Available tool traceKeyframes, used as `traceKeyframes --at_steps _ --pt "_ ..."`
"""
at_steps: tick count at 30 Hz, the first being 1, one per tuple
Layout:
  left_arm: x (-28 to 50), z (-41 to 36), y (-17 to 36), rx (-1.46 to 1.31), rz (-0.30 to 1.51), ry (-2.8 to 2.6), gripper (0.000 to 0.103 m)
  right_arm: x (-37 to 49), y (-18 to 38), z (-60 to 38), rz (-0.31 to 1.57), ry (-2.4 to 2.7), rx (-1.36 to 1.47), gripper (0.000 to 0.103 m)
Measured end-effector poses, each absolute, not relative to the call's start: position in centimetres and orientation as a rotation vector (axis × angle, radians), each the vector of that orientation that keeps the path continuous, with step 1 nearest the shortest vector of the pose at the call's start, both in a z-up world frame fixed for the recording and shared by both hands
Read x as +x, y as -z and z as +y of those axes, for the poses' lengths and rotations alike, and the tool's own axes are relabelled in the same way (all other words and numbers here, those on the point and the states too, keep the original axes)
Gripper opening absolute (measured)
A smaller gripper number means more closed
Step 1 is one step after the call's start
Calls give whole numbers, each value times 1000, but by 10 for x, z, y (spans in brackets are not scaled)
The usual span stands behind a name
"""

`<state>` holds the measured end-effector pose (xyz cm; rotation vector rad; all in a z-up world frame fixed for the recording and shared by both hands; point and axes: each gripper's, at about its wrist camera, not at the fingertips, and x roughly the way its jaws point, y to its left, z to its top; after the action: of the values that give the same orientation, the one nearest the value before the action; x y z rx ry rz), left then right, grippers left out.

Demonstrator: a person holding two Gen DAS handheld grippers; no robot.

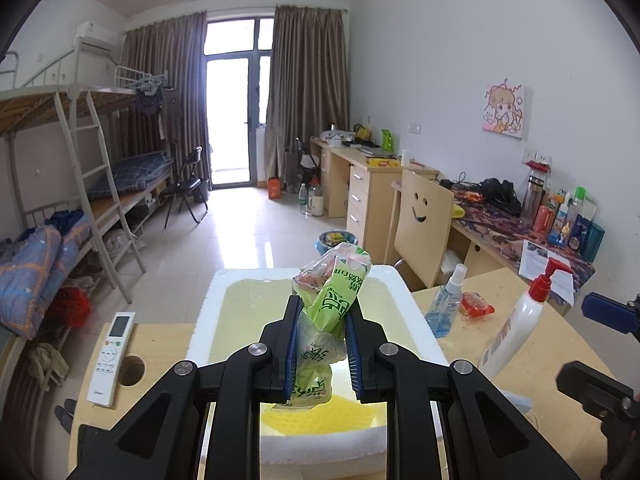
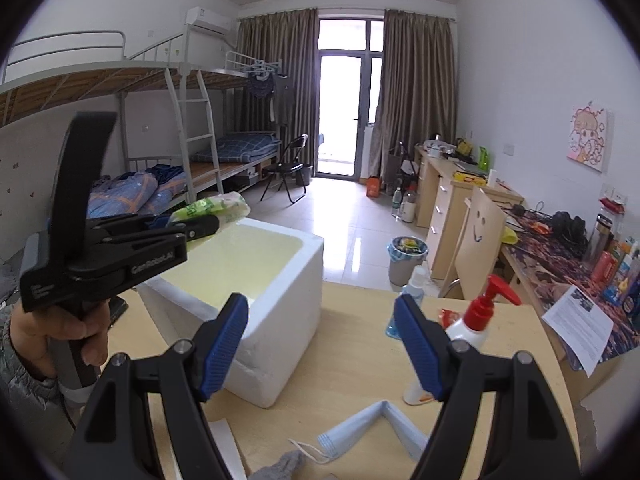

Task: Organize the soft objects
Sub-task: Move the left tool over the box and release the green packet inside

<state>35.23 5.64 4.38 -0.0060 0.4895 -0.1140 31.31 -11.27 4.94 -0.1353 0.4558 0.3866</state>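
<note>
My left gripper (image 1: pixel 322 312) is shut on a green soft plastic packet (image 1: pixel 332 292) and holds it above the open white foam box (image 1: pixel 400 292). In the right wrist view the left gripper (image 2: pixel 200 226) with the green packet (image 2: pixel 216 206) hangs over the box (image 2: pixel 288 312). My right gripper (image 2: pixel 322 338) is open and empty above the wooden table (image 2: pixel 360 364). A folded light blue face mask (image 2: pixel 376 428) lies on the table just below it. A grey cloth (image 2: pixel 284 466) lies at the bottom edge. A yellow sponge-like pad (image 1: pixel 320 416) lies inside the box.
A white pump bottle with a red top (image 2: pixel 472 328) and a blue spray bottle (image 1: pixel 444 308) stand on the table's right side, with a small red packet (image 1: pixel 476 306) behind. A white remote (image 1: pixel 112 356) lies left of the box. A wooden chair (image 1: pixel 424 224) stands beyond the table.
</note>
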Motion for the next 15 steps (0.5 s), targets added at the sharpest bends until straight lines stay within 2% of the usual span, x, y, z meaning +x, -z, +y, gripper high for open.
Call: traceKeyframes --at_steps 6,9,11,12,14,15 --pt "367 56 -36 -9 526 108 22 314 -46 -118 463 -371 -124 79" --pt "372 57 -33 -1 530 87 33 314 -44 -120 469 -365 -122 79" --pt "374 58 -32 1 535 70 61 314 -44 -122 469 -363 -121 79" --pt "373 59 -33 2 529 66 67 312 -44 -120 470 -361 -124 79" --pt "371 60 -35 8 511 33 92 311 -44 -120 470 -358 -121 79" --pt "370 59 -36 12 501 29 95 311 -44 -121 471 -357 -120 79"
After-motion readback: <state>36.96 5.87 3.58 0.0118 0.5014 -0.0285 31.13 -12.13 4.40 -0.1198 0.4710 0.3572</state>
